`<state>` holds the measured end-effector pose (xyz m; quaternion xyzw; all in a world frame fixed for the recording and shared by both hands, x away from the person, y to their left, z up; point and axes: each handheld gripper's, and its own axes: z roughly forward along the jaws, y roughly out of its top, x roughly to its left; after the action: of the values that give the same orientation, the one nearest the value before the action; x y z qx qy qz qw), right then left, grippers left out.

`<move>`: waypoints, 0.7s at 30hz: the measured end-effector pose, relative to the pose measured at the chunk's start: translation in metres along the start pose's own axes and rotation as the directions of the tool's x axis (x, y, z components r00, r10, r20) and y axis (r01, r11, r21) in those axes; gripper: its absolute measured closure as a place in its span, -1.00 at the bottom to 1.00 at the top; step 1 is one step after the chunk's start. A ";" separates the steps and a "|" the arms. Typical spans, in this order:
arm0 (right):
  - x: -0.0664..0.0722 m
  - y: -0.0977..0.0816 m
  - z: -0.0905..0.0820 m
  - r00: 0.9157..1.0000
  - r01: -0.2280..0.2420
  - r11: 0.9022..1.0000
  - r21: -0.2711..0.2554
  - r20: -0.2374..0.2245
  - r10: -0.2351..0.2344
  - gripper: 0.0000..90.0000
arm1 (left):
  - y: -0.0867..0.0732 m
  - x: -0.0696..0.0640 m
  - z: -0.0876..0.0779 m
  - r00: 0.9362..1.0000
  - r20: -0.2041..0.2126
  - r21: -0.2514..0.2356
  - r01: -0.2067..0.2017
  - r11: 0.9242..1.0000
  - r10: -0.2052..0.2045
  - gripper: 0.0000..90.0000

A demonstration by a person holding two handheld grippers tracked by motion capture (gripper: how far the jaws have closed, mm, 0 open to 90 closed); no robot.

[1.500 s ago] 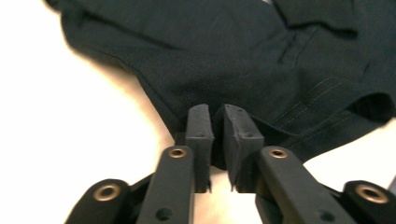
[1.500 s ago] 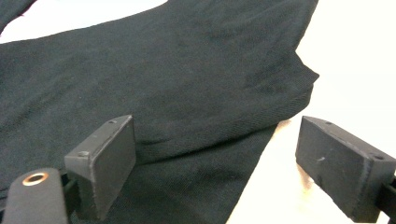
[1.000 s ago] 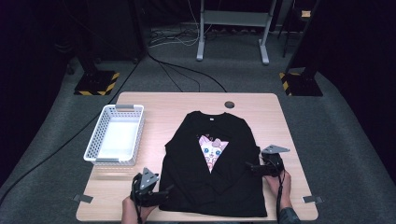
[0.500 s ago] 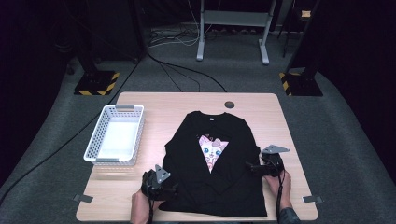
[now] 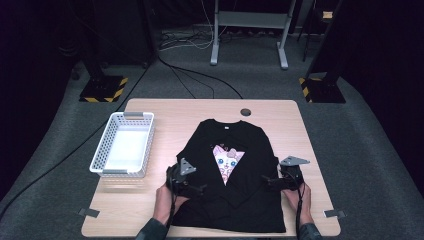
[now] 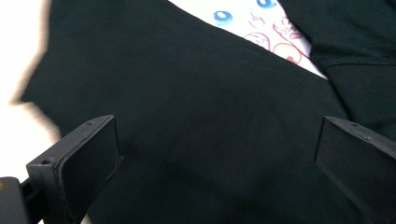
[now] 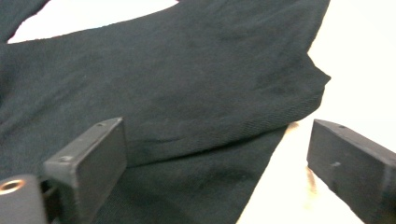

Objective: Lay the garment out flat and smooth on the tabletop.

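Lying flat on the wooden table [image 5: 150, 215], toward its near right half: a black long-sleeved shirt [image 5: 235, 200] with a pink and white cartoon print [image 5: 227, 161] on the chest, both sleeves folded inward over the body, collar pointing away from the person. Standing well apart to the shirt's left: a white perforated basket [image 5: 124, 145]. Hovering at the shirt's left edge, over the folded sleeve: the left gripper [image 5: 192, 189], jaws released and spread wide, having just been opening, nothing clamped between them. Showing in the left gripper view: black fabric [image 6: 205, 126] spanning the gap below the two pads, part of the print [image 6: 275, 32] at the top, pale table surface at the far left. Resting at the shirt's right edge: the right gripper [image 5: 272, 181], jaws likewise released and having just been opening, pressing on nothing. Showing in the right gripper view: the folded sleeve's cuff end [image 7: 299, 93] lying slack between the parted pads, bare table [image 7: 364, 70] beside it. Gripping each tool from the near edge: a hand and sleeve.
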<state>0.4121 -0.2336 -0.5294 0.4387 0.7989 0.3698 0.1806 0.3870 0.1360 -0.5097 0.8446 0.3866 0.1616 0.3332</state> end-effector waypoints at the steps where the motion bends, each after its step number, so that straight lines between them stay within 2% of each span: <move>1: 0.002 0.000 0.001 1.000 0.011 1.000 0.011 0.005 -0.011 -1.00 | 0.001 -0.002 0.007 1.000 -0.003 0.021 -0.009 1.000 0.009 -1.00; 3: 0.005 0.000 0.002 0.999 0.044 0.999 0.029 0.005 -0.044 -1.00 | 0.000 -0.003 0.016 1.000 -0.004 0.051 -0.017 0.999 0.017 -1.00; 4: 0.007 0.001 0.003 0.998 0.063 0.997 0.041 0.003 -0.063 -1.00 | -0.002 -0.003 0.018 1.000 0.002 0.051 -0.012 0.999 0.012 -1.00; 5: 0.007 0.001 0.004 0.998 0.065 0.997 0.043 0.002 -0.065 -1.00 | -0.006 -0.002 0.018 1.000 0.006 0.022 0.004 1.000 -0.005 -1.00; 7: 0.006 0.002 0.005 0.999 0.048 0.997 0.053 -0.011 -0.048 -1.00 | -0.011 -0.001 0.017 1.000 0.004 -0.012 0.001 1.000 -0.001 -1.00; 8: 0.006 0.003 0.006 0.998 0.054 0.997 0.056 -0.013 -0.054 -1.00 | -0.014 -0.001 0.016 1.000 0.005 -0.032 0.001 0.999 -0.001 -1.00; 13: 0.007 0.008 0.009 0.998 0.067 0.995 0.074 -0.025 -0.065 -1.00 | -0.018 0.004 0.013 1.000 0.005 -0.038 0.000 0.999 0.000 -1.00; 21: 0.011 0.021 0.023 0.997 0.070 0.994 0.082 -0.028 -0.068 -1.00 | -0.026 0.012 0.006 0.999 -0.030 -0.043 0.027 0.999 -0.029 -1.00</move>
<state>0.4323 -0.2074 -0.5287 0.4134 0.8303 0.3354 0.1650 0.3839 0.1546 -0.5319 0.8293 0.4001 0.1781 0.3472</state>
